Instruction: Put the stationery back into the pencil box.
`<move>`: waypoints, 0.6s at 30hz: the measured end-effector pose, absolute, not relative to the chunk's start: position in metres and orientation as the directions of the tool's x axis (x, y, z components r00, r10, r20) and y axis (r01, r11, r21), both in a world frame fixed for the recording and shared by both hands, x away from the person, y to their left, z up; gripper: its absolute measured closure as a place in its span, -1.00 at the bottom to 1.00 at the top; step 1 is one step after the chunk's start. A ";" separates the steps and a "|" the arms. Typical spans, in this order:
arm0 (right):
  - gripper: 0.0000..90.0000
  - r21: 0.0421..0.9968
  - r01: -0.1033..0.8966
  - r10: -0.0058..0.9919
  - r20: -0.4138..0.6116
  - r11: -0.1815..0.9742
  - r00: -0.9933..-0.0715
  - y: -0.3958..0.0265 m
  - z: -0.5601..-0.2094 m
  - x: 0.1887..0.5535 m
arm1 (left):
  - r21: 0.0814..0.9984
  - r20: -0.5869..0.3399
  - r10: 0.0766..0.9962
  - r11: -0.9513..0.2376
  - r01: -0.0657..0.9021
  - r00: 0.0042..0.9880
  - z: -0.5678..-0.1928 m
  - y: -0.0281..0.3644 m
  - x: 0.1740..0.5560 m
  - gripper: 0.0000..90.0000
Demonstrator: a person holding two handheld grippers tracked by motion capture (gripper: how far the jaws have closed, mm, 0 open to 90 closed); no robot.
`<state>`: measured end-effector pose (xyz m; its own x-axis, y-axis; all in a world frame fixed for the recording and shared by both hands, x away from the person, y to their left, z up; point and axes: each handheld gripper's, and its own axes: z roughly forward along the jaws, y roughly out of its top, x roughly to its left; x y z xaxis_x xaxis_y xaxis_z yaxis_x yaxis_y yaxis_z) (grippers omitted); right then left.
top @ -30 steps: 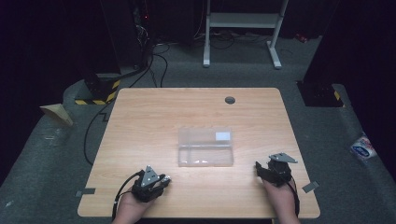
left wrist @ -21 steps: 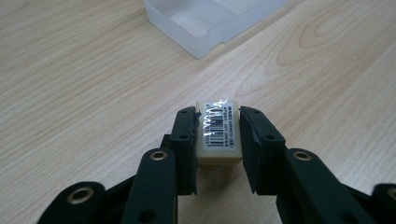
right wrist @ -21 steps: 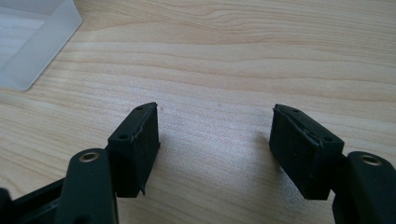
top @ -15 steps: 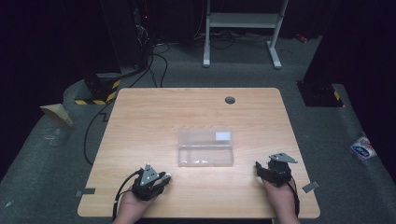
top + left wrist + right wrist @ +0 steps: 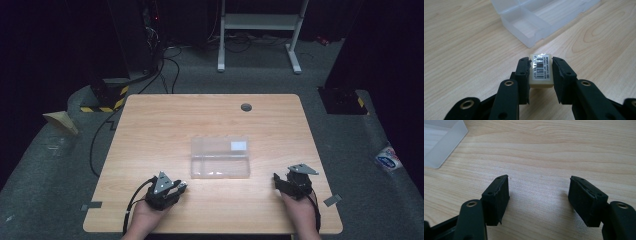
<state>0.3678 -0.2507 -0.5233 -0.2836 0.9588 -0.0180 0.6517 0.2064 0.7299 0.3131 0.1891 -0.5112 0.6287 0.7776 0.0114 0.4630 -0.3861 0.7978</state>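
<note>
While left gripper (image 5: 541,72) clamps eraser (image 5: 541,71), right gripper (image 5: 539,195) gapes

In the high view your bench (image 5: 165,130) is evenly lit from overhead while its surroundings fall into near black. Your gripper views are bright and soft; focus falls off ahead of each gripper, and short faint shadows lie beneath them.
</note>
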 end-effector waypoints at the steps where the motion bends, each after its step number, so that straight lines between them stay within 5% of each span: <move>1: -0.27 0.729 0.653 0.959 -0.017 0.205 -0.282 -0.251 -0.523 0.368 | 0.798 0.009 0.780 -0.383 0.465 0.626 -0.511 0.189 0.314 0.50; 18: -0.27 0.731 0.651 0.959 -0.018 0.205 -0.282 -0.250 -0.523 0.368 | 0.825 -0.021 0.776 -0.343 0.450 0.630 -0.496 0.188 0.332 0.50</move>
<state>0.3677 -0.2504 -0.5234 -0.2817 0.9593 -0.0180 0.6510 0.2049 0.7309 0.3316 0.1882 -0.4958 0.6299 0.7764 -0.0206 0.4499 -0.3431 0.8246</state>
